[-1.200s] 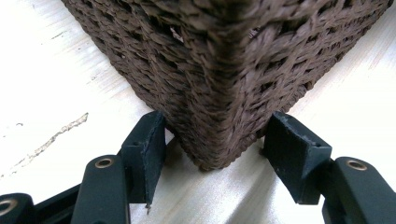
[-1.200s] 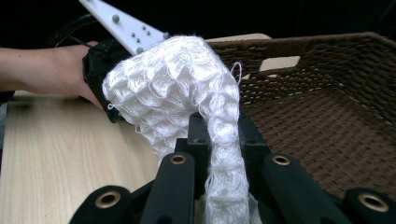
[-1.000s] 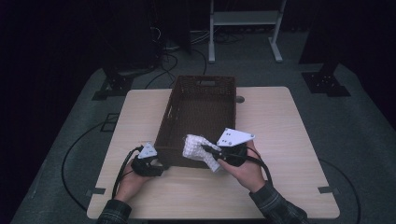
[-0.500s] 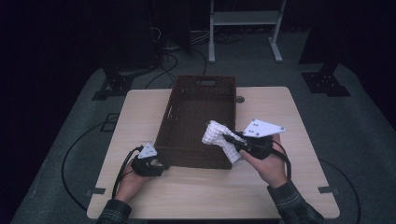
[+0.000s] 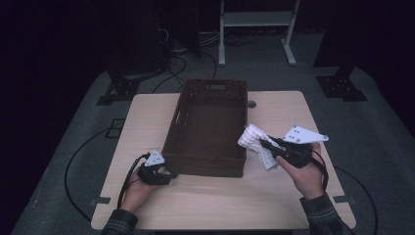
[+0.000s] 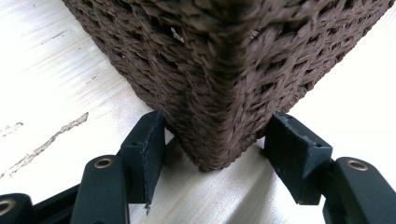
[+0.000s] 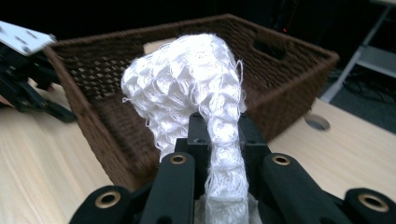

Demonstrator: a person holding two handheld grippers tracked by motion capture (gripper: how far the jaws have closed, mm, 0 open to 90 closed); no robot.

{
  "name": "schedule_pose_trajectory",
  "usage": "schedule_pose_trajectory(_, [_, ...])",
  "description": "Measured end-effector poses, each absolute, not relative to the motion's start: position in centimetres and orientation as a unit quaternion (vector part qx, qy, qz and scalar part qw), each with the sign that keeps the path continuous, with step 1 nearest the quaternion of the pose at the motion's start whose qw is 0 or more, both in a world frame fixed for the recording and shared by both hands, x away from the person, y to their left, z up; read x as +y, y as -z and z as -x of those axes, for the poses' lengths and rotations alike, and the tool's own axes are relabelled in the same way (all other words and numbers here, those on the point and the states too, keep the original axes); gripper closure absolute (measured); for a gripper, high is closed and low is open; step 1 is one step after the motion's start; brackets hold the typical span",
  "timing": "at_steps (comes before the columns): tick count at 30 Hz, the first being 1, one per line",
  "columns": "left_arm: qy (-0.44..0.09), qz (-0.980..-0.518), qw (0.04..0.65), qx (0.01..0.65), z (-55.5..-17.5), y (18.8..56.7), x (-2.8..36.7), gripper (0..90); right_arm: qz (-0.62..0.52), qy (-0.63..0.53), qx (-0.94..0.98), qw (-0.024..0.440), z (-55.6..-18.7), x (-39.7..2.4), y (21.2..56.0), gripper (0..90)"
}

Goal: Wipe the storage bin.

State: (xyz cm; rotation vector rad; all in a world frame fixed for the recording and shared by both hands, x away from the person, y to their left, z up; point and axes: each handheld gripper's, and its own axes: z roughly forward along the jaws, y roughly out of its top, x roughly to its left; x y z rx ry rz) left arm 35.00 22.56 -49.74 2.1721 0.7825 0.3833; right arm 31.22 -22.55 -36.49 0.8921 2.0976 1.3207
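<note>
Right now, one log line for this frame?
left tool: astride basket corner | right tool: shut on white cloth | cloth: outside basket, right side

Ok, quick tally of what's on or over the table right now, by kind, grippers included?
Brown wicker basket: 1
White knitted cloth, held in the right gripper: 1
Grippers: 2, the left gripper at the basket's near corner and the right gripper
Total: 4
</note>
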Motion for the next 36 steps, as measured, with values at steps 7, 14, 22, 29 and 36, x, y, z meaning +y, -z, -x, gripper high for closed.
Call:
schedule_pose_trajectory(7, [-0.151, -0.855, 0.390, 0.308, -35.0, 49.7, 22.6, 37.4, -0.352, -0.468, 0.772, 0.246, -31.1, -24.5, 38.4, 79.0])
schedule_pose_trajectory(14, [-0.153, -0.855, 0.387, 0.308, -34.7, 49.2, 22.8, 33.7, -0.373, -0.450, 0.774, 0.243, -31.3, -25.6, 40.2, 79.0])
schedule_pose_trajectory(22, [-0.164, -0.843, 0.410, 0.306, -33.5, 47.0, 23.4, 34.0, -0.389, -0.437, 0.776, 0.235, -31.4, -26.3, 41.7, 79.0])
schedule_pose_trajectory(29, [-0.164, -0.834, 0.423, 0.314, -32.8, 44.9, 24.1, 34.6, -0.397, -0.424, 0.779, 0.237, -31.4, -26.6, 42.5, 79.0])
schedule_pose_trajectory(36, [-0.152, -0.824, 0.436, 0.330, -32.6, 42.8, 24.7, 36.2, -0.408, -0.414, 0.778, 0.238, -31.5, -27.1, 43.0, 79.0])
